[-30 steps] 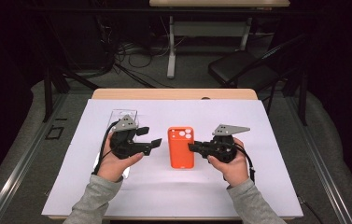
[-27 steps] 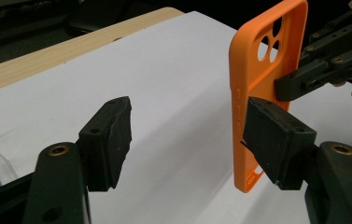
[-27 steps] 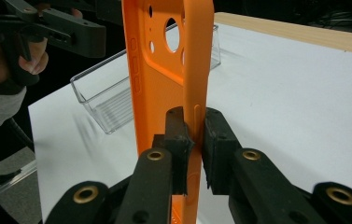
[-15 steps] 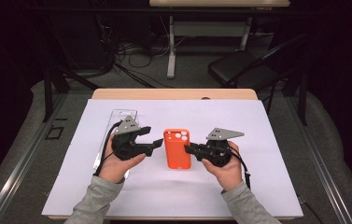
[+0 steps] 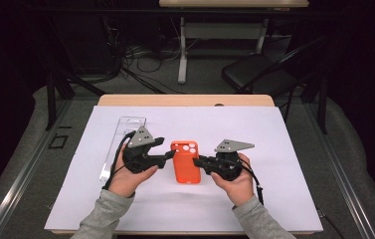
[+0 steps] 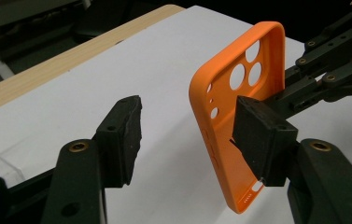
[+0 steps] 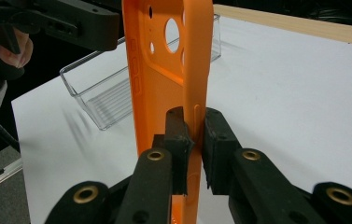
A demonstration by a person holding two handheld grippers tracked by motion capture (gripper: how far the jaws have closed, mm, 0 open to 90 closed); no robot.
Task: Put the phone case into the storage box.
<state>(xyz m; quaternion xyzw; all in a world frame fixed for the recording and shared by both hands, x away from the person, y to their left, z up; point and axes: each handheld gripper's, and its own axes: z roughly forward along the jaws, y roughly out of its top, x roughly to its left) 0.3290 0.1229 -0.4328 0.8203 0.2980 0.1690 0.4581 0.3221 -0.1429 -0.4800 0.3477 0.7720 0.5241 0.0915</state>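
Right gripper: clamped on the phone case edge.
Left gripper: jaws just closing around the case's other edge, not gripping.

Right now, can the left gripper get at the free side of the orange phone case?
Probably yes. The left gripper has been closing, and its jaws straddle the near edge of the phone case, though one pad is not yet on it. The right gripper pinches the opposite edge, so nothing blocks this side.

Orange phone case, empty, lifted, on edge
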